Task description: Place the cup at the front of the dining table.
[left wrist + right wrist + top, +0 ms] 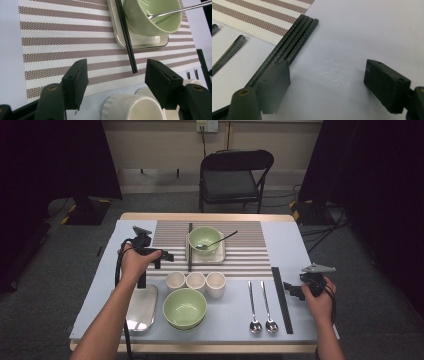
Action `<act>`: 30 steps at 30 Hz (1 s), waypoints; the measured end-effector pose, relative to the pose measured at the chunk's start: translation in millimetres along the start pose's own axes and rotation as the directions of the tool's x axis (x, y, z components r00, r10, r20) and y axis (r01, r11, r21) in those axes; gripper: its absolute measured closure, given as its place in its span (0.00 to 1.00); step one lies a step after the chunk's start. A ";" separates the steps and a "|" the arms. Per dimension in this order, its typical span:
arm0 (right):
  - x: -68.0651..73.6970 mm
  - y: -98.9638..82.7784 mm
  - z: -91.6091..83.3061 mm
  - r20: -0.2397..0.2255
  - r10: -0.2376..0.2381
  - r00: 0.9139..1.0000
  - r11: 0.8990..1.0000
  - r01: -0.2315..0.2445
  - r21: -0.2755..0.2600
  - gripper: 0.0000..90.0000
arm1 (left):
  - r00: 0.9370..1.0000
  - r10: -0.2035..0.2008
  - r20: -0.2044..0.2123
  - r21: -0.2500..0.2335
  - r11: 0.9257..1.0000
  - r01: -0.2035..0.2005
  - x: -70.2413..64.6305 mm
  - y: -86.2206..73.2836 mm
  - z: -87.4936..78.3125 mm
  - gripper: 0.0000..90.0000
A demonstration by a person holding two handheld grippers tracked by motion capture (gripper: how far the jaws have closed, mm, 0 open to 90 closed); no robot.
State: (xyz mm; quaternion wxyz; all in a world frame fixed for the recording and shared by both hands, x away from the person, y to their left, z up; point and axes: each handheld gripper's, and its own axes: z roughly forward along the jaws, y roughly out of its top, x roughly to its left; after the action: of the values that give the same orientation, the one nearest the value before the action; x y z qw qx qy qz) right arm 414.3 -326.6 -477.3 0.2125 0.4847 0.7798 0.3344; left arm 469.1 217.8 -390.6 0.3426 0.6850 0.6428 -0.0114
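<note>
A: We are holding the left gripper [167, 256] over the near edge of the striped placemat [62, 45]. Its jaws are standing apart, with nothing between the pads.

B: Confirmed. We are seeing the black chopsticks [126, 37] just ahead of that gripper, their near tip ending between the lines of the two jaws. They are lying along the side of the white tray [140, 43], which is carrying the green bowl [152, 17] with a spoon [180, 10] resting in it.

A: Directly below the left gripper we are seeing the white cups [132, 108], close under the jaws. We cannot tell whether the jaws are touching them.

B: We are keeping the right gripper [289, 289] low over the bare blue-grey table cover [352, 37]. Its jaws are also standing apart and are gripping nothing.

A: The second set of black chopsticks [294, 37] is running just beside its left-hand jaw, outside the gap. Beyond them, further from the right gripper, two spoons [262, 307] are lying side by side.

B: Nearer us than the left gripper, a second green bowl [185, 307] and a metal tray [142, 307] are sitting on the cover.
</note>
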 end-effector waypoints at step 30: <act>-0.1 0.0 0.0 -0.002 0.001 1.000 1.000 -0.001 -0.001 0.22 | 1.000 0.028 0.002 -0.002 1.000 -0.028 1.2 -10.7 -2.2 0.39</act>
State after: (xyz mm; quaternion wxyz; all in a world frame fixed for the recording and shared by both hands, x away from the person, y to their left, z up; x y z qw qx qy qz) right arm 414.3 -326.7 -477.3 0.2114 0.4847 0.7797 0.3353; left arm 458.8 219.3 -394.4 0.3440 0.6936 0.6329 -0.0067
